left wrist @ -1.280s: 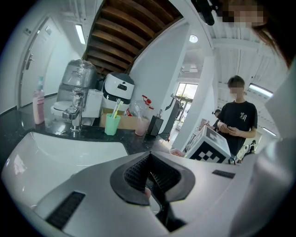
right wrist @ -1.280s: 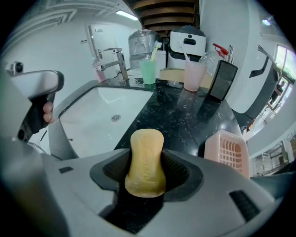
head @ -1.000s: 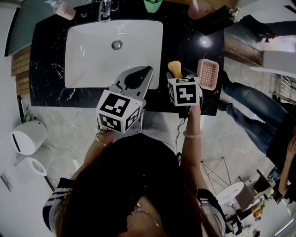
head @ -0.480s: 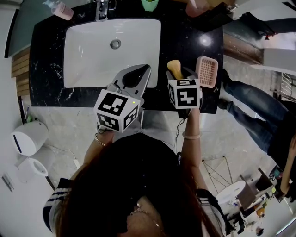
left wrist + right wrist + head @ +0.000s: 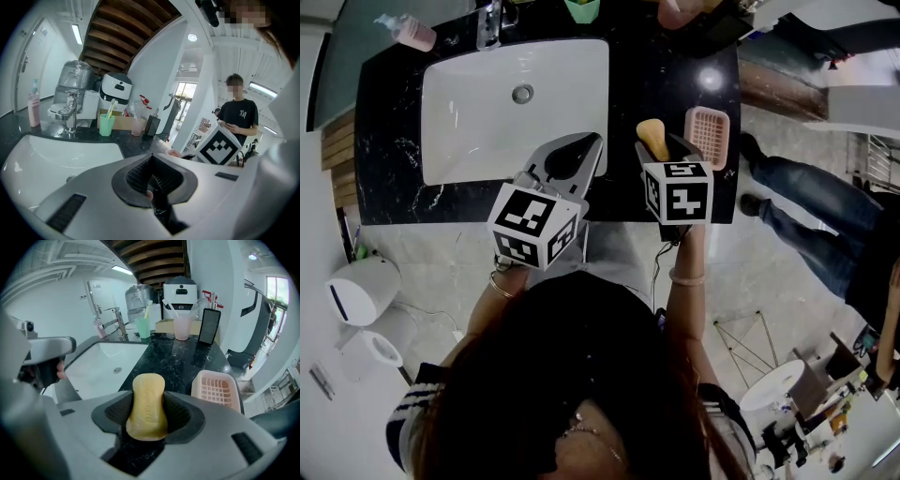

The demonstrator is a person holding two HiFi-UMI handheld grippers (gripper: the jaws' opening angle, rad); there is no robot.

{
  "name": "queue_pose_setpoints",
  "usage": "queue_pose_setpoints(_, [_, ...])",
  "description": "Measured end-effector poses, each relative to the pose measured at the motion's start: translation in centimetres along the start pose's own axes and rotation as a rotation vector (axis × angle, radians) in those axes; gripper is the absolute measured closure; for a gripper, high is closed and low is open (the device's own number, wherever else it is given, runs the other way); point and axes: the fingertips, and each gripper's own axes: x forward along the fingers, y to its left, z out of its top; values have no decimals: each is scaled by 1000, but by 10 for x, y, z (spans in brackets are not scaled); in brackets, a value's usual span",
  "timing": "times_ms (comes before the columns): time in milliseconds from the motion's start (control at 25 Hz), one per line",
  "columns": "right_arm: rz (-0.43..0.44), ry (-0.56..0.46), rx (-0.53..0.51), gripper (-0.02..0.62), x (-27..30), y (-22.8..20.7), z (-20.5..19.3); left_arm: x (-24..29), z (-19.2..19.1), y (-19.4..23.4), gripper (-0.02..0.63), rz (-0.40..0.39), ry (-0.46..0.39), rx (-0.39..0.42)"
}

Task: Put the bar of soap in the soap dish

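A yellow bar of soap [image 5: 652,138] [image 5: 147,406] stands on end between the pads of my right gripper [image 5: 661,148] [image 5: 147,418], which is shut on it above the black counter [image 5: 666,84]. The pink slotted soap dish [image 5: 707,137] [image 5: 216,389] lies empty on the counter just to the right of the soap. My left gripper [image 5: 579,150] [image 5: 152,180] hovers over the front rim of the white sink [image 5: 487,131]. Its jaws are shut with nothing between them.
At the back of the counter stand a faucet [image 5: 487,23], a pink pump bottle [image 5: 412,33], a green cup [image 5: 581,9] [image 5: 106,124] and a dark upright phone [image 5: 209,326]. A person [image 5: 806,206] stands on the floor beyond the counter's right end.
My right gripper has risen slightly with the soap and now stands a little closer to the dish. The left gripper has stayed where it was.
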Motion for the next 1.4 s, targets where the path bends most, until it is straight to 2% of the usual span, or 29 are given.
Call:
queue_pose_setpoints(280, [9, -46, 31, 385, -14, -12, 6, 6, 2, -10, 603, -2, -4, 9])
queue_pose_setpoints(560, [13, -97, 98, 385, -31, -25, 13, -1, 6, -6, 603, 0, -29, -32])
queue_pose_setpoints(960, [-38, -121, 126, 385, -42, -52, 8, 2, -11, 0, 603, 14, -14, -53])
queue_pose_setpoints(1400, [-92, -140, 156, 385, -49, -84, 5, 7, -18, -11, 603, 3, 5, -25])
